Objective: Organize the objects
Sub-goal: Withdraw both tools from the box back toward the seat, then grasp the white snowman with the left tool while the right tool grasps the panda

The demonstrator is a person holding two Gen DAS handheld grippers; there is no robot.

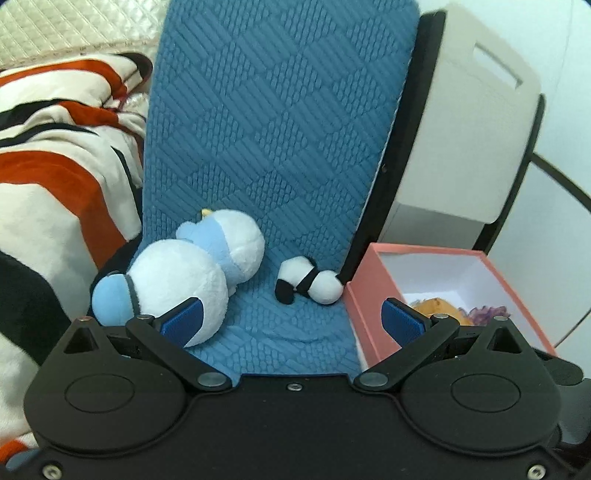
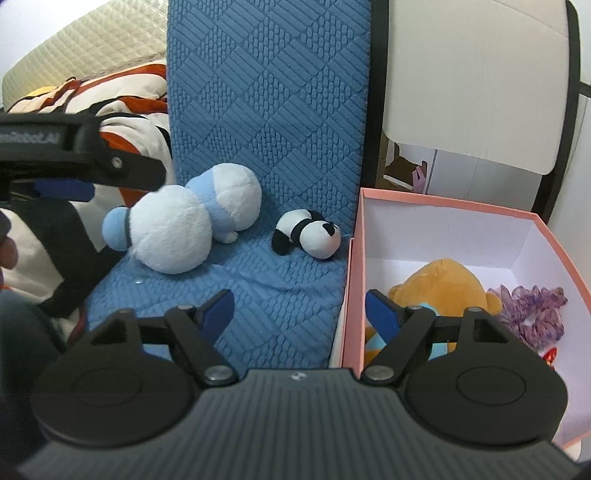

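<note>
A white and light-blue plush toy (image 1: pixel 177 280) (image 2: pixel 184 221) lies on the blue quilted seat cushion (image 1: pixel 266 147) (image 2: pixel 266 129). A small panda plush (image 1: pixel 308 282) (image 2: pixel 308 234) lies to its right, beside the pink box (image 1: pixel 365 295) (image 2: pixel 352 280). The box holds an orange plush (image 2: pixel 443 284) and a purple frilly item (image 2: pixel 532 310). My left gripper (image 1: pixel 291 319) is open and empty, just short of both toys. My right gripper (image 2: pixel 299 308) is open and empty above the cushion's front and the box's left wall. The left gripper's fingers (image 2: pixel 62 190) show at the right wrist view's left edge.
A striped orange, black and white blanket (image 1: pixel 55 166) (image 2: pixel 129 110) lies left of the cushion. A white plastic cabinet or chair back (image 1: pixel 472 122) (image 2: pixel 472 74) stands behind the box. A cream quilted surface (image 1: pixel 74 26) is at the far left.
</note>
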